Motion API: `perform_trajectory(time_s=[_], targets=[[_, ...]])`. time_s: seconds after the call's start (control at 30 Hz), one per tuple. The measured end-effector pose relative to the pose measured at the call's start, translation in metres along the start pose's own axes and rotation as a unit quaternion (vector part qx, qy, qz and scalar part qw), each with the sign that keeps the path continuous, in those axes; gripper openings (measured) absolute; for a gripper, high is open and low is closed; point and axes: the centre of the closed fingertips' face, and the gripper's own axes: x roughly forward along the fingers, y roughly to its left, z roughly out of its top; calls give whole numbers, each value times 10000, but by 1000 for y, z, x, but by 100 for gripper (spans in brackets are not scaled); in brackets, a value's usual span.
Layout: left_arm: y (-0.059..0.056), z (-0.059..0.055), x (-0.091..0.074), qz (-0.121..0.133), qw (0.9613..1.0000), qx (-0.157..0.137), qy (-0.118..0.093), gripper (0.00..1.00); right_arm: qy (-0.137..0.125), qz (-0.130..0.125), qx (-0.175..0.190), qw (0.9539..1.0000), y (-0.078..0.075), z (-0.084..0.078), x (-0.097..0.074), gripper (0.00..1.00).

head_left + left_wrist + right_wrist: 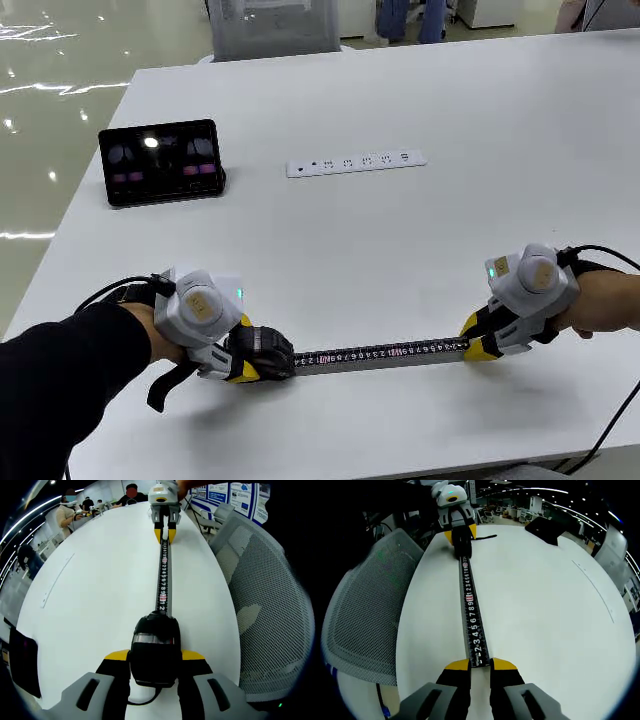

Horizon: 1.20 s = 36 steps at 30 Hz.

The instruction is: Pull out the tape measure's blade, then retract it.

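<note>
Tape measure case: left gripper fingers clenching it. Blade: right gripper fingers pinching tip; pull-out seemingly finishing, guided retraction pending.

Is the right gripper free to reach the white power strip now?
Probably not yet: the right gripper is shut on the blade, drawn from the case in the left gripper. Nothing lies between it and the power strip.

This looks like an open-plan office or lab: a long white worktable, glossy pale floor at upper left, a grey mesh office chair at right, blue-and-white wall posters at upper right, and rows of desks under strip lights along the top.
</note>
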Motion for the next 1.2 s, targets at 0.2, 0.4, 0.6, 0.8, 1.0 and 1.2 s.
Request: perform_trajectory(time_s=[0.2,0.4,0.6,0.8,1.0,1.2], targets=[[1,-1,0,23,10000,17,34,31,63,3,18,10000,-1,1,1,11],[1,-2,-1,59,9999,-80,62,31,178,-18,-122,9998,-4,-1,3,12],[0,-2,0,65,9999,-22,87,31,232,6,-146,9996,-6,-2,3,12],[1,-2,0,59,9999,-1,95,31,302,-4,-162,9994,-6,-3,4,12],[2,-2,0,63,9998,-15,166,31,337,20,-15,9994,-6,-2,5,12],[2,-2,0,62,9998,-6,170,31,419,-4,45,9991,-5,-3,4,12]])
